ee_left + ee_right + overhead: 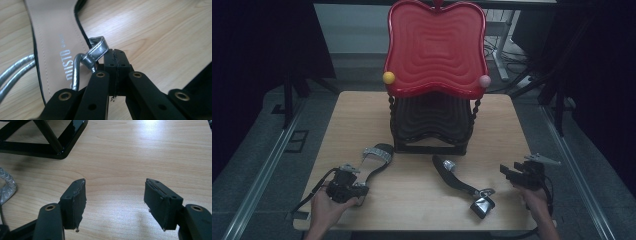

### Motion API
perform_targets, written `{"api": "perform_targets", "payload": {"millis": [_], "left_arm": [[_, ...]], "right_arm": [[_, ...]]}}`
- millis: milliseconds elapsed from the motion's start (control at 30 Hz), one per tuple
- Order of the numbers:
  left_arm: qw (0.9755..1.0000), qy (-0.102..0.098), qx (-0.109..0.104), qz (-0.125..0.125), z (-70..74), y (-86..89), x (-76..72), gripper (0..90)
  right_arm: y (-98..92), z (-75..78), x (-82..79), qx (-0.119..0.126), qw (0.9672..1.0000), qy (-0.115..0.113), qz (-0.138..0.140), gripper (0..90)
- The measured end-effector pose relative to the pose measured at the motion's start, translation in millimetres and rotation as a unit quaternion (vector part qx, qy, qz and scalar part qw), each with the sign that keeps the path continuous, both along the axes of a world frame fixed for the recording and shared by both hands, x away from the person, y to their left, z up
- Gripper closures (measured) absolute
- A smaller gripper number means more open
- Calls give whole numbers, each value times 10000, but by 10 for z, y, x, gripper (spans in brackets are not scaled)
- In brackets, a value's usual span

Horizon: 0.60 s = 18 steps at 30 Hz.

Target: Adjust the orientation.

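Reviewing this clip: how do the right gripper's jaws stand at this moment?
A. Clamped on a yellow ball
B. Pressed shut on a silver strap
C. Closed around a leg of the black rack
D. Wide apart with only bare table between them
D: in the right gripper view the right gripper has its two pads standing far apart, with nothing but the wooden table between them.

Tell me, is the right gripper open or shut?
Open. The right gripper has its jaws standing wide apart with bare wooden table between them, holding nothing.
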<state>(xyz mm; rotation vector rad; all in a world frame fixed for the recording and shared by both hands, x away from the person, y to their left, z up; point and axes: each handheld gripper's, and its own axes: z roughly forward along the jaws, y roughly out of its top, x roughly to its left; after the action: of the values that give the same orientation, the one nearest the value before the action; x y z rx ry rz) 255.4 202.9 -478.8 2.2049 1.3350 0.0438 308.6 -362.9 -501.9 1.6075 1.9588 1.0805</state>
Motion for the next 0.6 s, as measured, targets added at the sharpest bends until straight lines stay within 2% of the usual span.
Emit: {"api": "perform_targets", "payload": {"millis": [67, 167, 233, 267, 333, 367, 500, 600], "left_arm": [[10000, -19, -36, 27, 12, 27, 0, 862], [9995, -160, -284, -16, 72, 16, -26, 781], [9984, -359, -430, -40, 155, -2, -44, 696], [9984, -359, -430, -40, 155, -2, -44, 646], [9967, -551, -593, -6, 265, -2, -43, 612], [9952, -702, -670, 104, 360, 14, -12, 538], [9941, -757, -685, 358, 423, 62, 103, 441], [9942, -761, -551, 520, 411, 69, 172, 389]], "right_arm": [[2, 0, 0, 1, 10000, 3, 1, 349], [12, 2, 3, 13, 10000, -13, 5, 349], [17, 8, 6, 11, 10000, -7, 6, 349], [17, 8, 6, 11, 10000, -7, 6, 349], [27, 5, 19, 37, 10000, -7, -16, 349], [35, 0, 38, 21, 10000, 15, -11, 349], [46, -8, 68, 16, 10000, 15, -16, 349], [46, -3, 56, 10, 10000, 9, 7, 348]]}}
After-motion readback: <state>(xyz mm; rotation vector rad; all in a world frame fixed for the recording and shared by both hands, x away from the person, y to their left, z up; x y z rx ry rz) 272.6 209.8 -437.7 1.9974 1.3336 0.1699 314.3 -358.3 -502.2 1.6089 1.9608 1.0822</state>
